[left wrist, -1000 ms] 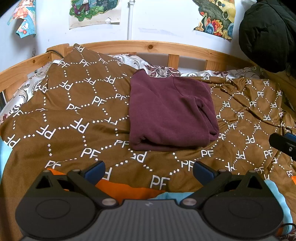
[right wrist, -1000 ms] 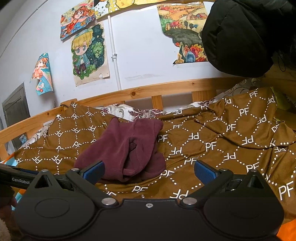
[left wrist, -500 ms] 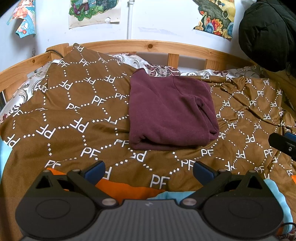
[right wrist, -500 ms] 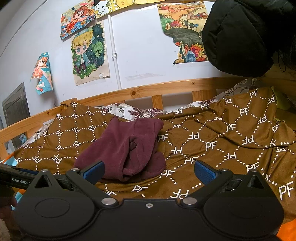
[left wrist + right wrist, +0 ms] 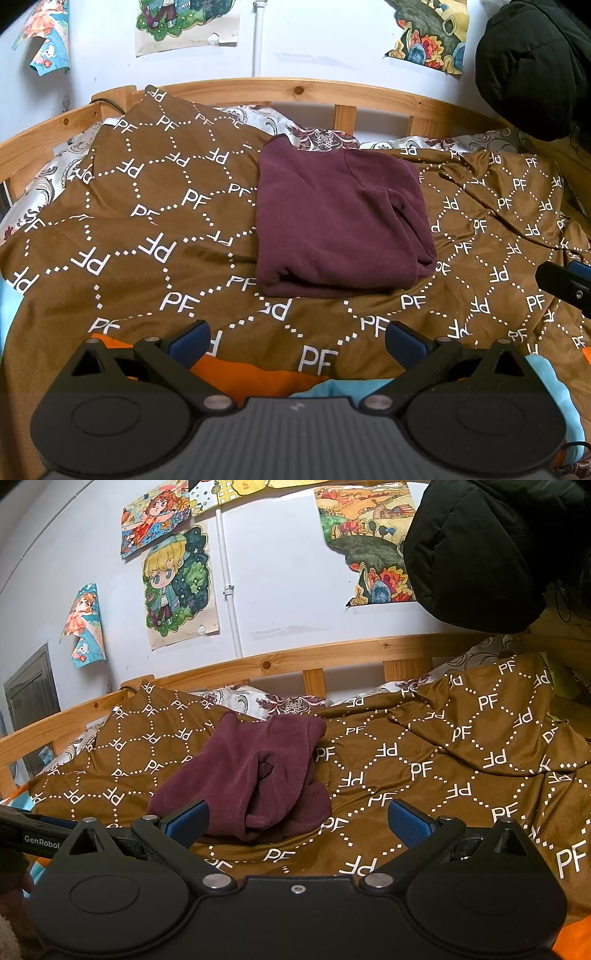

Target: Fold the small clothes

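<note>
A maroon garment (image 5: 340, 221) lies folded into a thick rectangle on the brown PF-patterned blanket (image 5: 147, 229), near the middle of the bed. My left gripper (image 5: 295, 338) hovers open just short of its near edge, with nothing between the blue pads. In the right wrist view the same maroon garment (image 5: 251, 775) sits ahead and left, its layered end facing me. My right gripper (image 5: 297, 818) is open and empty, held low over the blanket (image 5: 443, 768). The tip of the right gripper (image 5: 565, 282) shows at the right edge of the left wrist view.
A wooden bed rail (image 5: 295, 90) runs along the back below a white wall with drawings. A black padded jacket (image 5: 532, 62) hangs at the upper right. Orange fabric (image 5: 251, 376) and light blue fabric (image 5: 546, 380) lie at the blanket's near edge. A patterned pillow (image 5: 317, 136) peeks out behind the garment.
</note>
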A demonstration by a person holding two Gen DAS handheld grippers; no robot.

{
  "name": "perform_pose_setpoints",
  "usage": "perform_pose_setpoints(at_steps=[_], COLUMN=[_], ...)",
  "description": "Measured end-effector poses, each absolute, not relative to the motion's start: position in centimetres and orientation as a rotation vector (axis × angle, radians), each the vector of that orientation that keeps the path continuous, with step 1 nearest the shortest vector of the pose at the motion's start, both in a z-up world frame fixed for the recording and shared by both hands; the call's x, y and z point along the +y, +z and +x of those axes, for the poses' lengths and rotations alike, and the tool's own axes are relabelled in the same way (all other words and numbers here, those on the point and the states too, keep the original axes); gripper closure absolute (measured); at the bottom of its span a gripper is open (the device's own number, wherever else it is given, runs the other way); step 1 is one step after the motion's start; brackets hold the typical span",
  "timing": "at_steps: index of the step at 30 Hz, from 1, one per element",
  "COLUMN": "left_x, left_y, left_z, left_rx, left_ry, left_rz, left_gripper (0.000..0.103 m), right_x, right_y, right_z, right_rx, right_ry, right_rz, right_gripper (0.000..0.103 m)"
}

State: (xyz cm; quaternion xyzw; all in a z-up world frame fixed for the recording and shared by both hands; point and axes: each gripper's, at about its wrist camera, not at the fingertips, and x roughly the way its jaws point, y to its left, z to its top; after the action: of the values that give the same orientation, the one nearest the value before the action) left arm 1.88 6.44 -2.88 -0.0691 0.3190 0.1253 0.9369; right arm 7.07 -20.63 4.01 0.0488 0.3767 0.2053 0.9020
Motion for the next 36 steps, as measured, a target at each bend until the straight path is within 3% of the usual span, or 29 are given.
perform_pose_setpoints(at_steps=[36], left_x=[6.2], left_y=[-2.43], left_z=[2.29], left_rx=[0.652], left_ry=[0.246], left_rz=[-0.109], left_gripper=[0.001], right_x=[-20.68], right_y=[3.93], right_z=[7.04], right_rx=[0.781], right_ry=[0.413], right_rz=[0.101], right_gripper=[0.001])
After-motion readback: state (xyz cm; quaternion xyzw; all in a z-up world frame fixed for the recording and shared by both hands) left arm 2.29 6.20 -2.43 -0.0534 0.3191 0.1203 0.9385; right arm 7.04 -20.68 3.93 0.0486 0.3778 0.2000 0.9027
